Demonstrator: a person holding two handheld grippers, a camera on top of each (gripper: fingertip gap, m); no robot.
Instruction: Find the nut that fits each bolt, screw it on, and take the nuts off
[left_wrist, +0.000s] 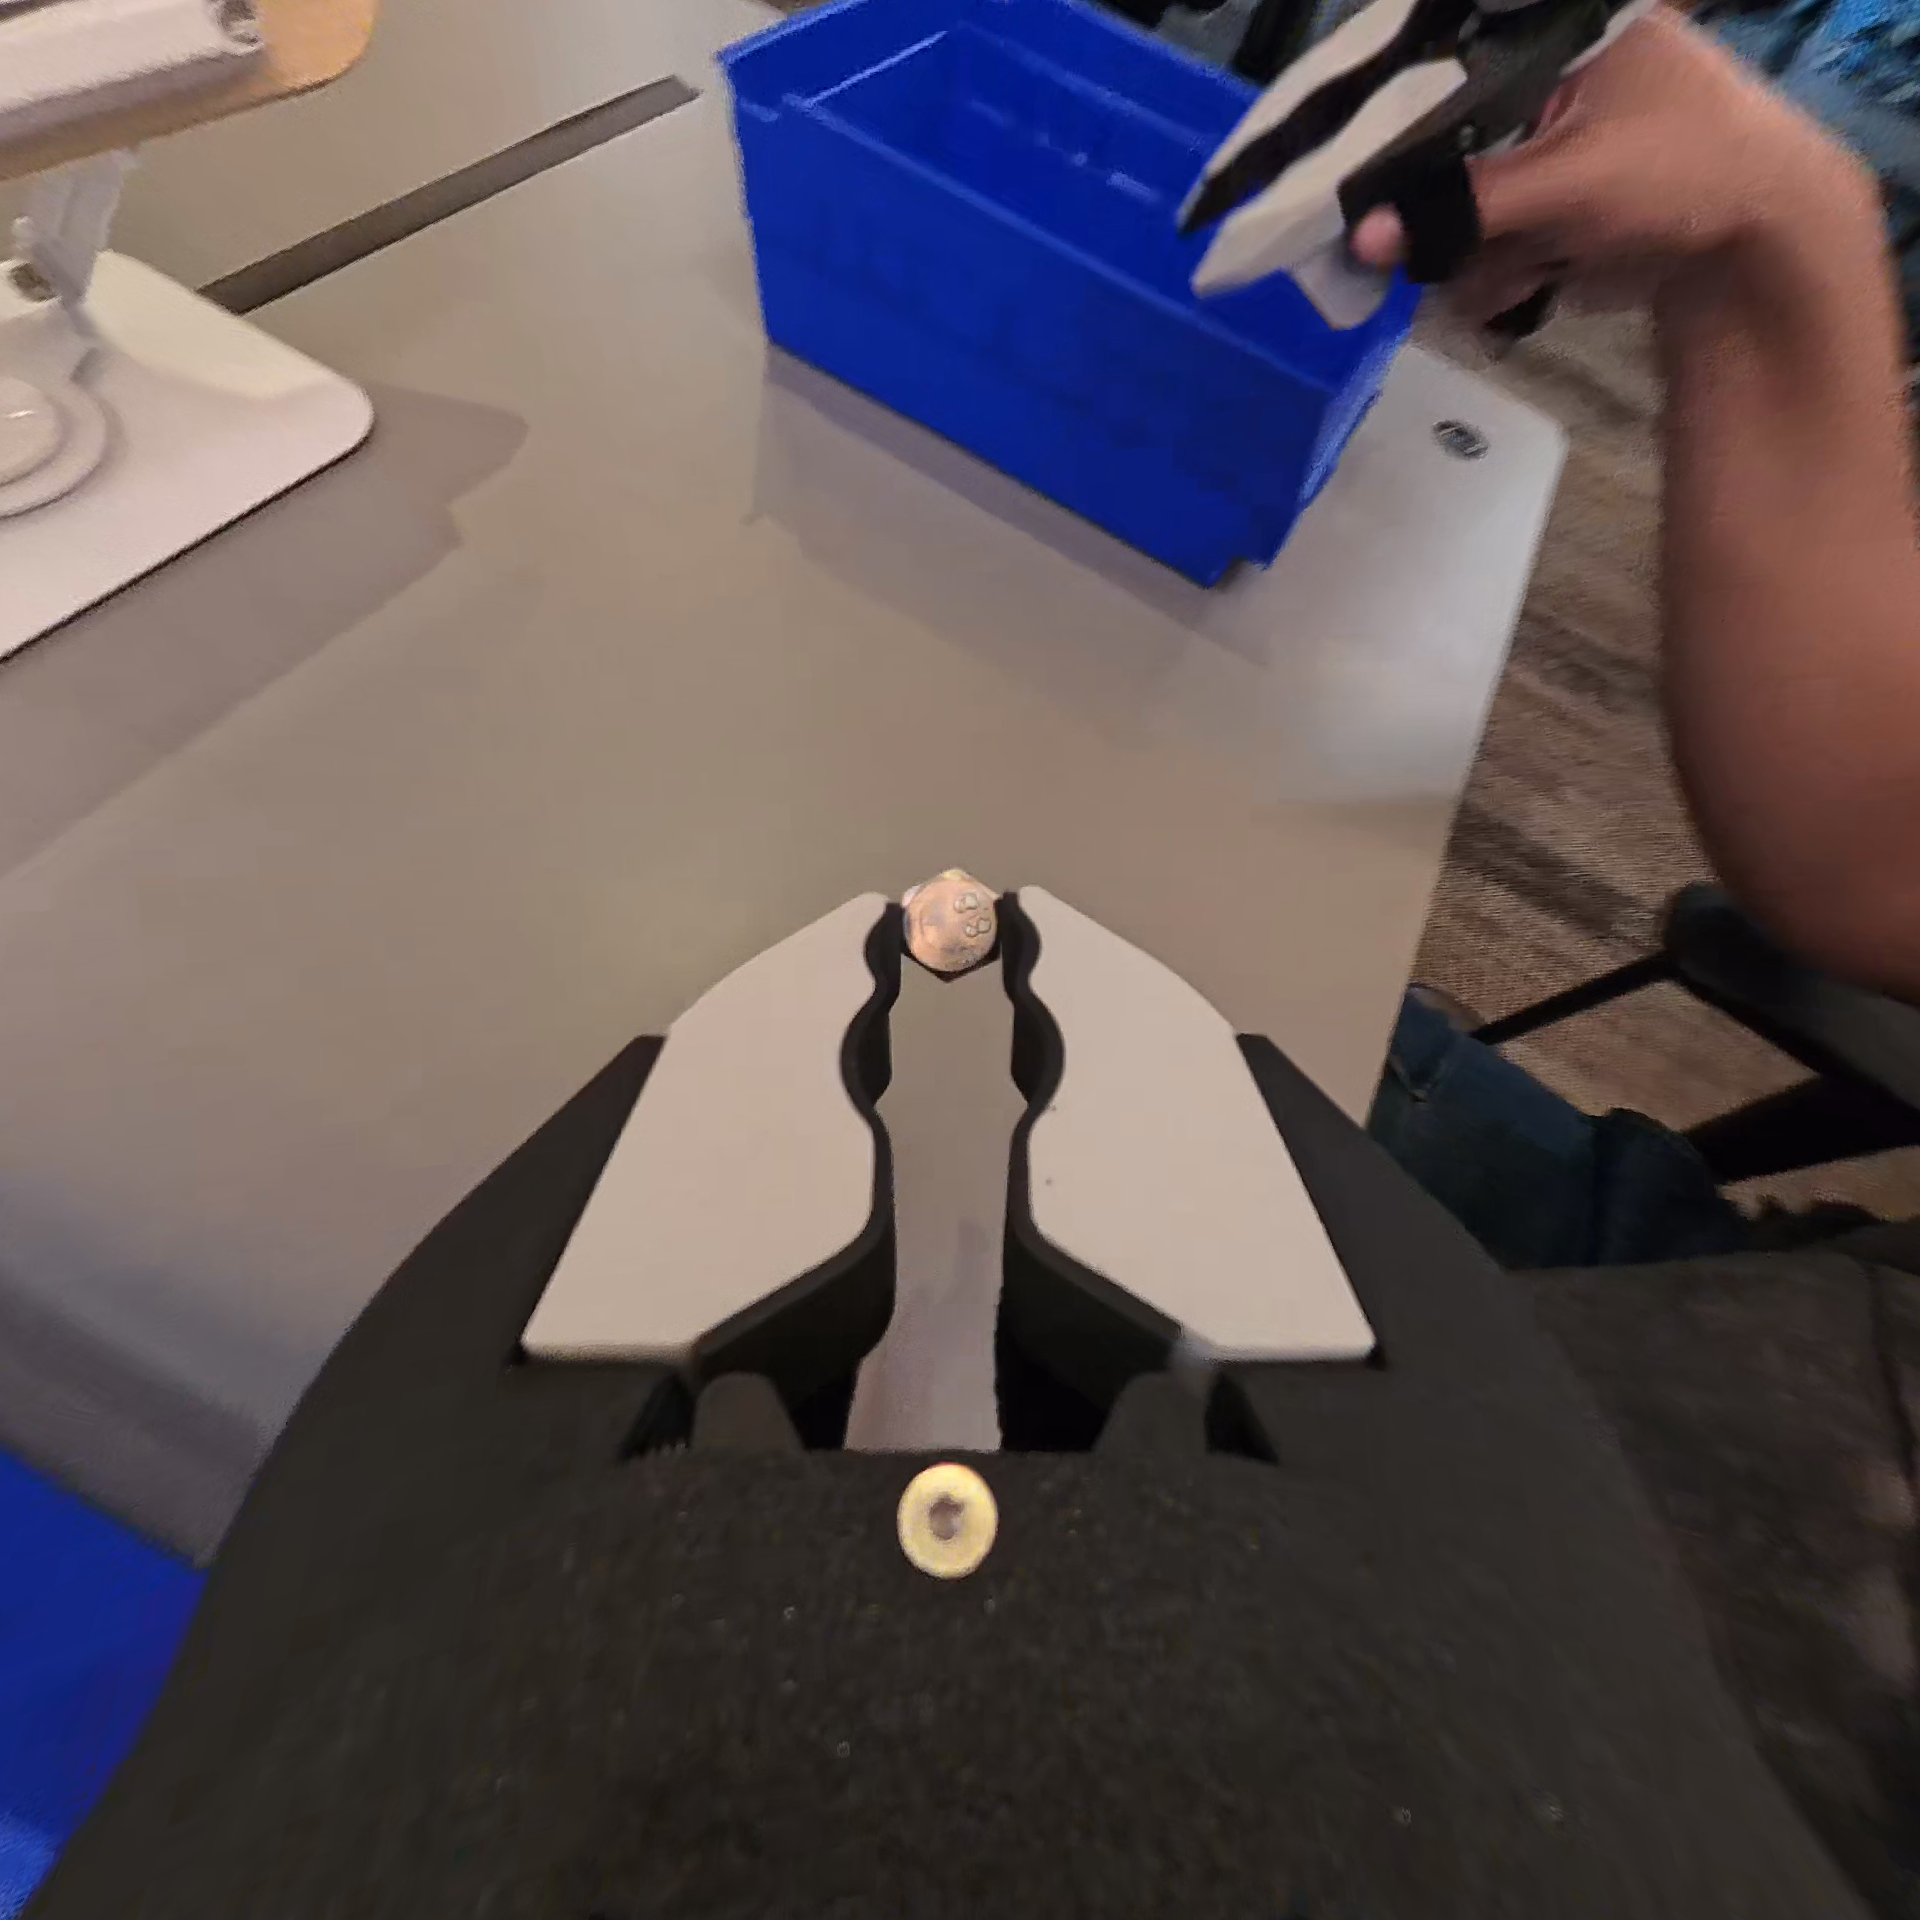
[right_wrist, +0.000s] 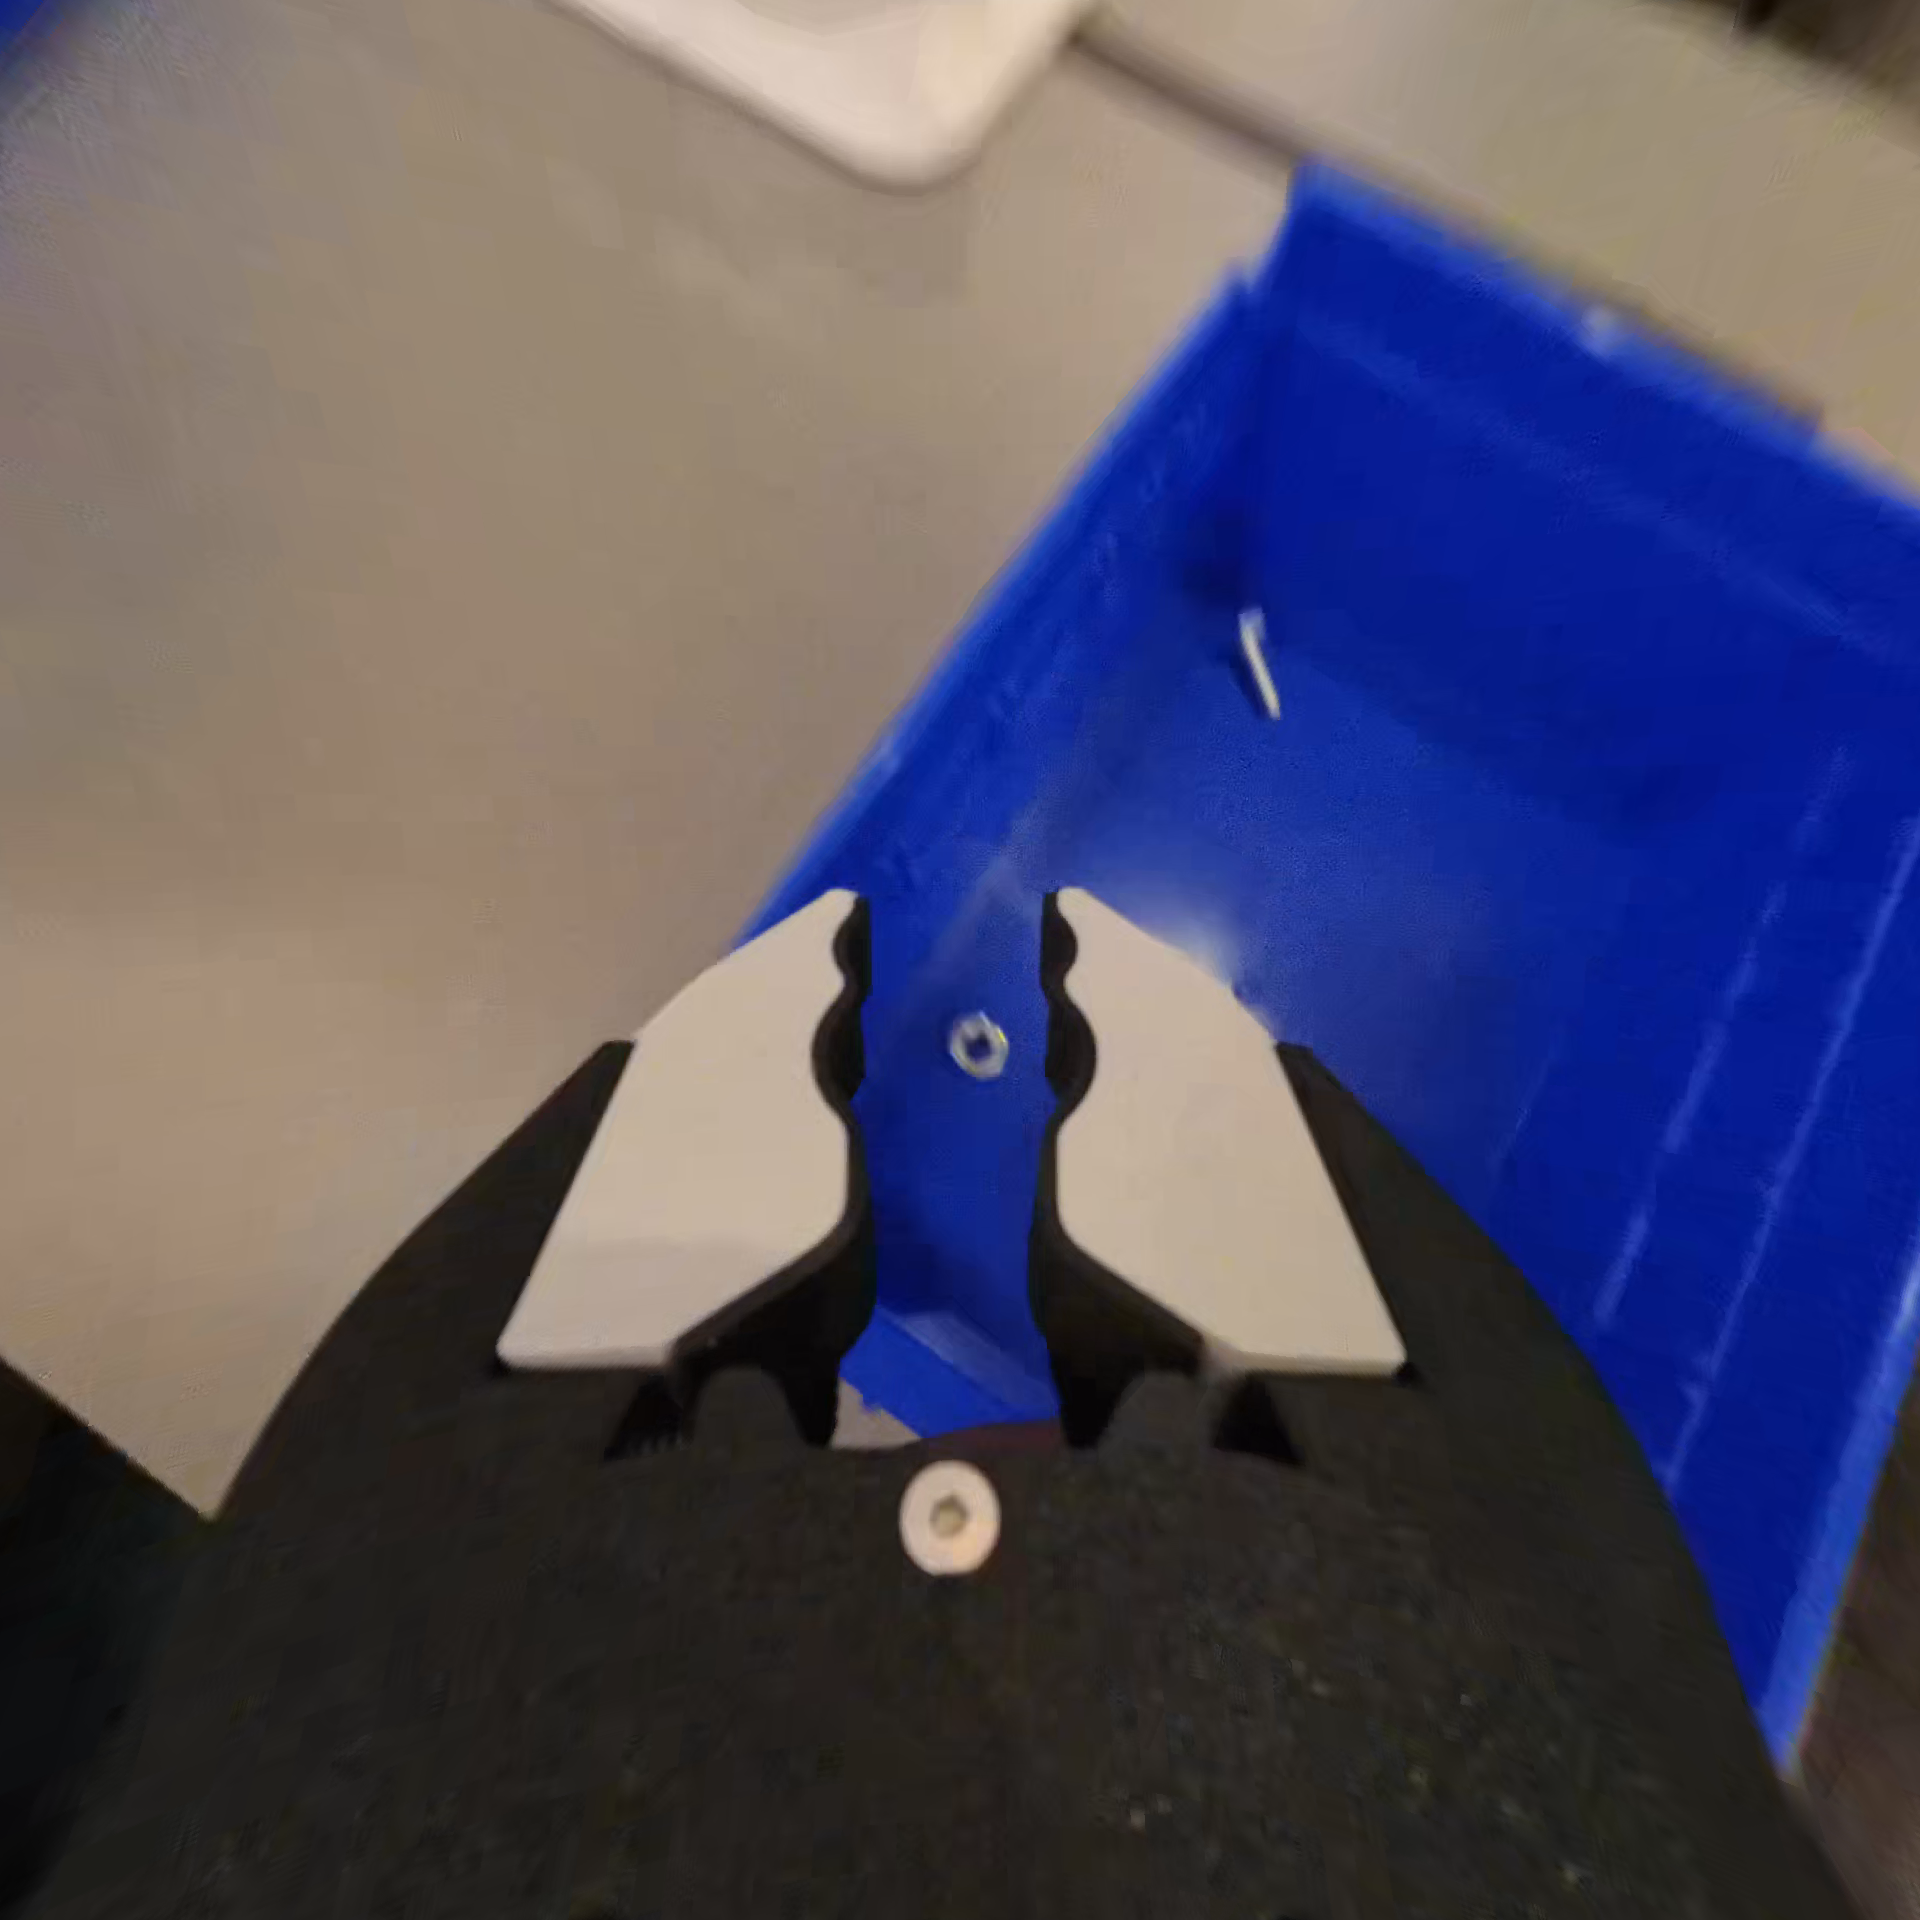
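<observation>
left gripper (left_wrist: 948, 914) jaws clamp bolt (left_wrist: 948, 927); right gripper (right_wrist: 948, 909) jaws apart, seemingly above nut (right_wrist: 975, 1042).

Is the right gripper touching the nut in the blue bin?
Apart. In the right wrist view the nut lies on the bin floor, blue showing on both sides between it and the open right gripper.
</observation>
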